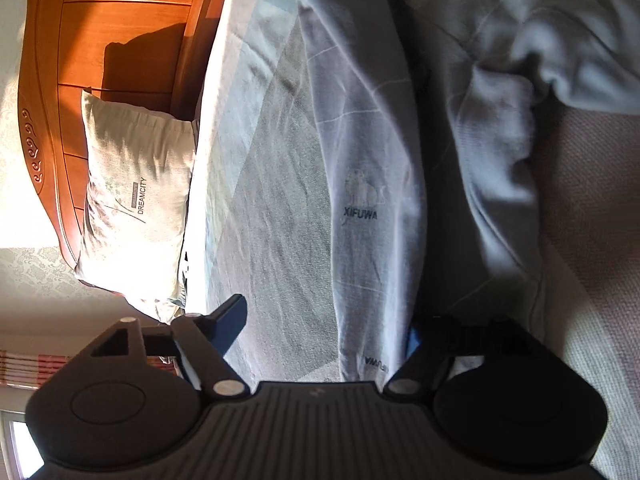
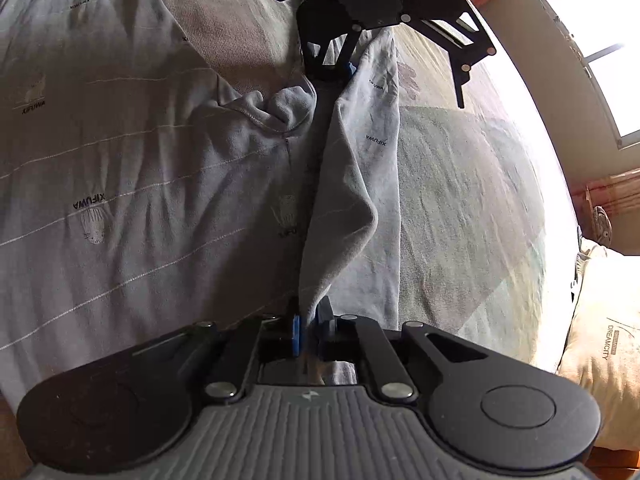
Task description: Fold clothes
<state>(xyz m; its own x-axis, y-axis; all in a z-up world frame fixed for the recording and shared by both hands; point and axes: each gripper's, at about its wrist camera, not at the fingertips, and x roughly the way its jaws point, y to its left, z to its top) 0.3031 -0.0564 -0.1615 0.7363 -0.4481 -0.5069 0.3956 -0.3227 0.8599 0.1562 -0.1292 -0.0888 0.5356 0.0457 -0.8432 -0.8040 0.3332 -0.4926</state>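
A pale grey garment point(image 2: 160, 184) with thin white lines and "XIFUWA" prints lies spread on the bed. My right gripper point(image 2: 308, 322) is shut on one edge of it, and the cloth rises between the blue pads. From there a raised fold point(image 2: 352, 184) runs straight to my left gripper point(image 2: 390, 88), whose fingers stand wide apart. In the left wrist view the garment point(image 1: 372, 152) passes between the open left gripper point(image 1: 324, 332) fingers and rests against the right-hand blue pad point(image 1: 414, 338).
The bed sheet point(image 2: 460, 200) has a faded geometric pattern. A "DREAMCITY" pillow point(image 1: 136, 200) leans on the wooden headboard point(image 1: 120, 40); the pillow point(image 2: 600, 340) is also at the right wrist view's right edge. A bright window point(image 2: 600, 52) is beyond the bed.
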